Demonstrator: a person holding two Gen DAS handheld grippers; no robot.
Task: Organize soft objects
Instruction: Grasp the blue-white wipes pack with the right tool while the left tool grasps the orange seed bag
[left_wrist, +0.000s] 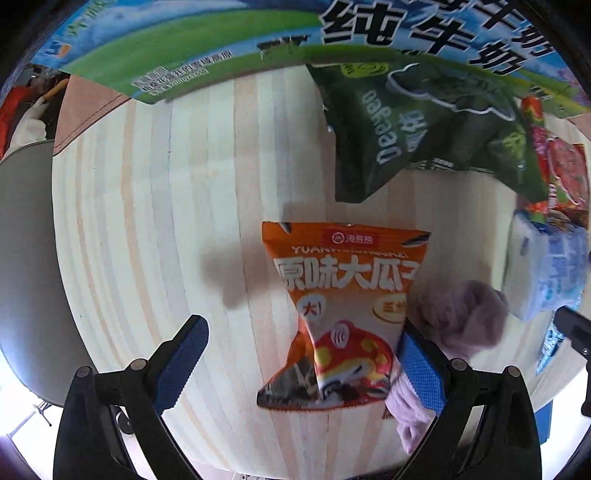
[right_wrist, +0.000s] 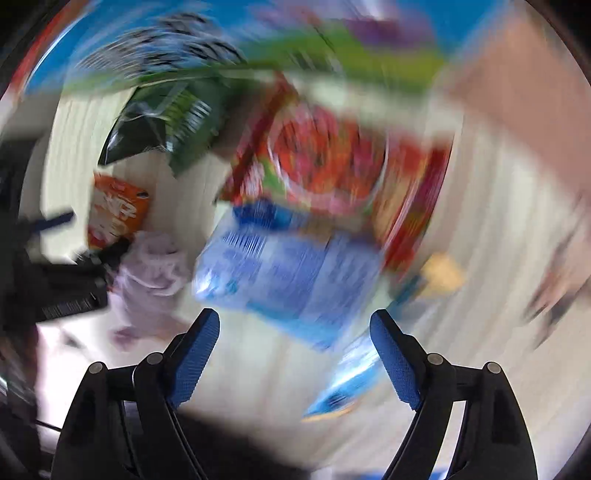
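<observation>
An orange sunflower-seed bag (left_wrist: 343, 314) lies on the pale wood table (left_wrist: 166, 221), between the open fingers of my left gripper (left_wrist: 303, 362), nearer the right finger. A lilac cloth (left_wrist: 461, 317) lies just right of that finger. A dark green snack bag (left_wrist: 417, 129) lies farther off. The right wrist view is motion-blurred. My right gripper (right_wrist: 295, 354) is open and empty, above a blue-white tissue pack (right_wrist: 280, 266). A red snack bag (right_wrist: 332, 162), the green bag (right_wrist: 166, 122), the orange bag (right_wrist: 118, 214) and the lilac cloth (right_wrist: 151, 273) lie beyond.
A large milk carton box (left_wrist: 221, 48) stands along the table's far side. A blue-white pack (left_wrist: 546, 266) and a red bag (left_wrist: 561, 173) lie at the right. A grey chair (left_wrist: 26, 258) stands off the table's left edge. The left gripper shows in the right wrist view (right_wrist: 55, 273).
</observation>
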